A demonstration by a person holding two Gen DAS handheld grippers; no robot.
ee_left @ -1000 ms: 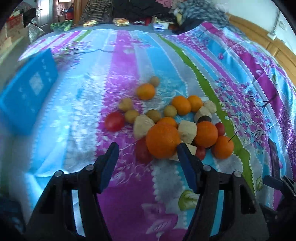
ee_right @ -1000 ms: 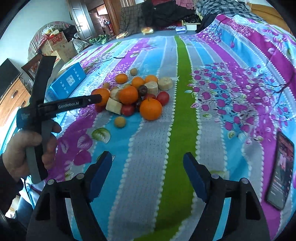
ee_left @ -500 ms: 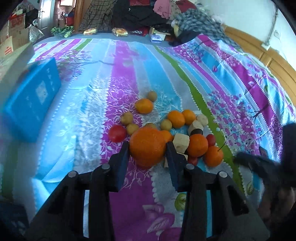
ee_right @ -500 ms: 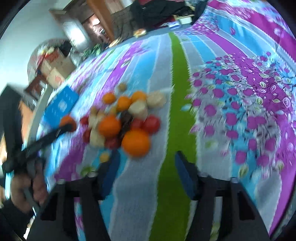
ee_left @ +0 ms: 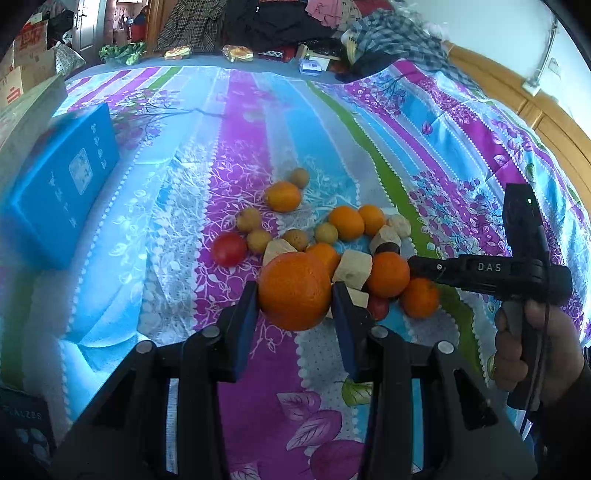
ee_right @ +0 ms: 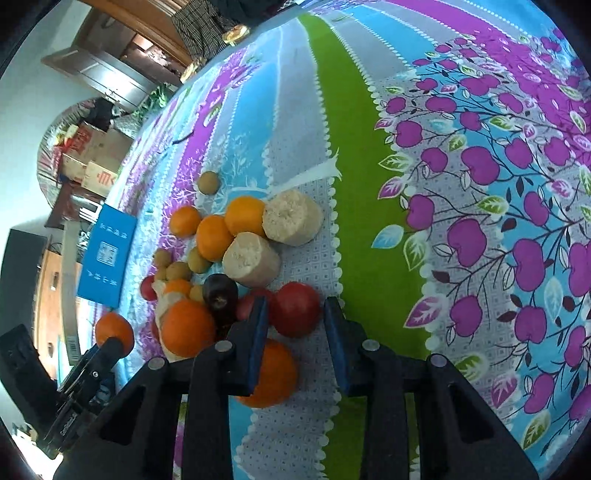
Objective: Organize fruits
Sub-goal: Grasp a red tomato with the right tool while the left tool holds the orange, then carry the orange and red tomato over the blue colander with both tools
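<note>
A pile of fruit lies on the striped bedspread: oranges, small yellow-brown fruits, red tomatoes, pale chunks and a dark plum. My left gripper is shut on a large orange and holds it above the near edge of the pile. My right gripper has its jaws around a red tomato at the pile's right edge; both pads look close to it, and contact is unclear. An orange lies under its left finger. The held orange also shows in the right wrist view.
A blue box stands at the left on the bed, also in the right wrist view. Clothes and packets lie at the far end. A wooden bed frame runs along the right.
My left gripper closed on the large orange and lifted it. My right gripper moved forward to the pile and narrowed around the red tomato.
</note>
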